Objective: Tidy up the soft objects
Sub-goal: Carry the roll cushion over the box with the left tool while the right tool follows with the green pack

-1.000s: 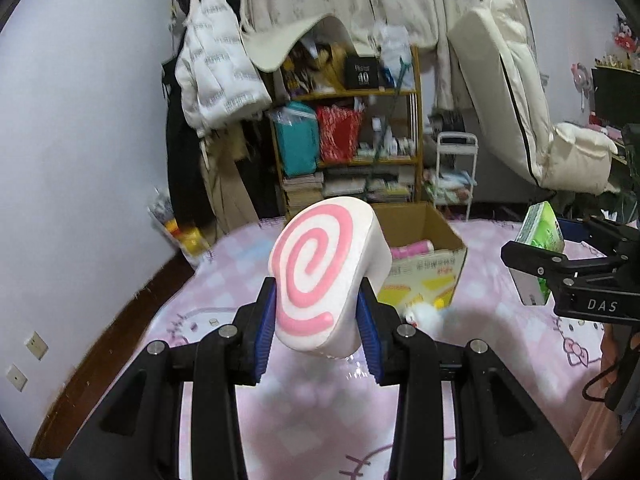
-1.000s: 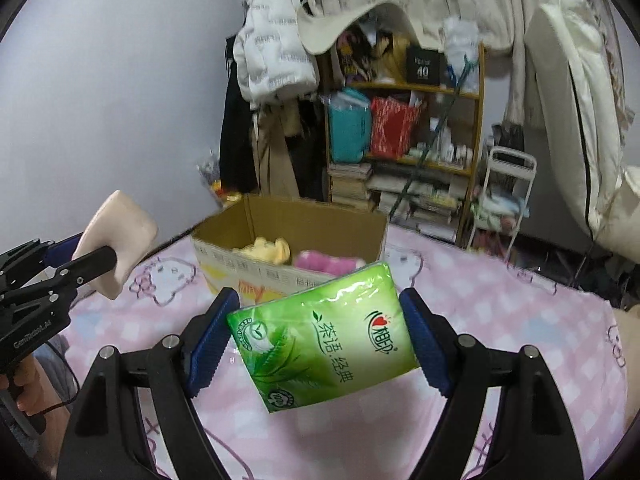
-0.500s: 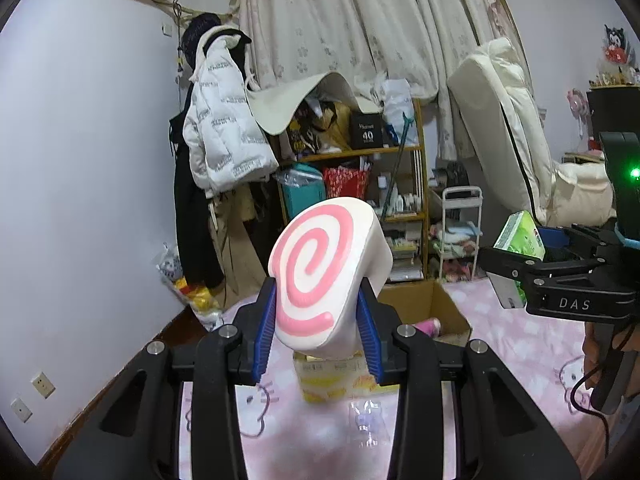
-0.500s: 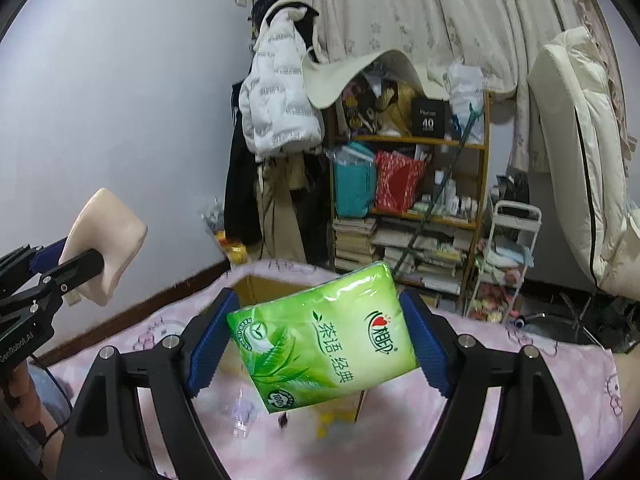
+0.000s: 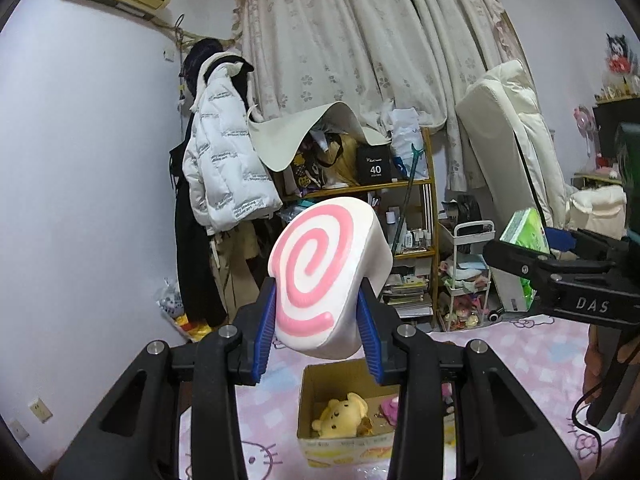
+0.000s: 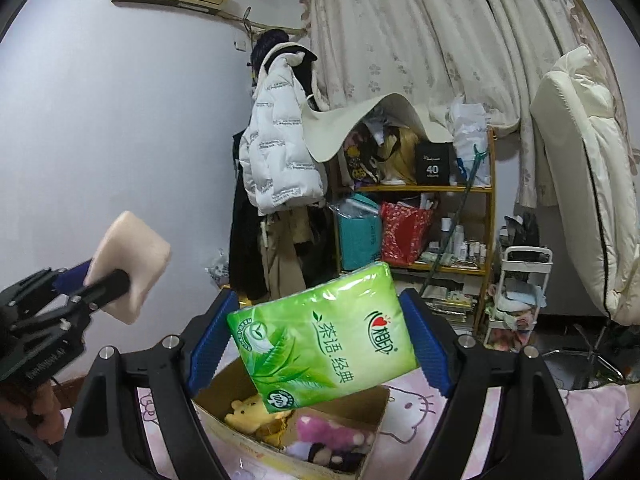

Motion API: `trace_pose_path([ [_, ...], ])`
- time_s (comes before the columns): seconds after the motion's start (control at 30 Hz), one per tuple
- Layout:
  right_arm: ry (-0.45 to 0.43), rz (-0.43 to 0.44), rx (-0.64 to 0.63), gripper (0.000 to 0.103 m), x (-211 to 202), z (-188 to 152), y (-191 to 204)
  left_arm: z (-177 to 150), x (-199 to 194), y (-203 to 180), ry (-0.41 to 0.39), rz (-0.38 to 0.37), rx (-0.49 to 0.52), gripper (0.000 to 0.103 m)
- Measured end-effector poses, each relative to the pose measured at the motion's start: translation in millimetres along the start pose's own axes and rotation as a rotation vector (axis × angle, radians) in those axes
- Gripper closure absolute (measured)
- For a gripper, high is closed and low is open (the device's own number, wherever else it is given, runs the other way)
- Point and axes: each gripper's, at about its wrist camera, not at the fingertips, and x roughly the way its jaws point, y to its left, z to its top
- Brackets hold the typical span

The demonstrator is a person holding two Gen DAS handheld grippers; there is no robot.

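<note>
My left gripper (image 5: 318, 320) is shut on a white cushion with a pink spiral (image 5: 320, 276), held high above the bed. It also shows in the right wrist view (image 6: 130, 266). My right gripper (image 6: 320, 340) is shut on a green tissue pack (image 6: 324, 336), also seen edge-on in the left wrist view (image 5: 526, 236). An open cardboard box (image 5: 316, 384) sits below on the pink bedspread, holding a yellow plush bear (image 5: 340, 416) and a pink plush toy (image 6: 328, 432).
The pink Hello Kitty bedspread (image 5: 532, 352) lies below. A cluttered wooden shelf (image 6: 440, 190), a hanging white puffer jacket (image 5: 224, 172), a cream mattress (image 5: 516, 160) leaning on the wall and a small white cart (image 6: 516, 292) stand behind.
Both grippers have risen with their loads and the views tilted up; the box now sits low in both views and more of the curtains and wall shows.
</note>
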Motion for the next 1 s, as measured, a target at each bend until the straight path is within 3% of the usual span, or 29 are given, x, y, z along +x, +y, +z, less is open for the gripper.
trace_pose_path([
  [1.0, 0.198, 0.015, 0.008, 0.017, 80, -77, -12, -81, 87, -9, 0.244, -0.061, -0.031, 0.065],
])
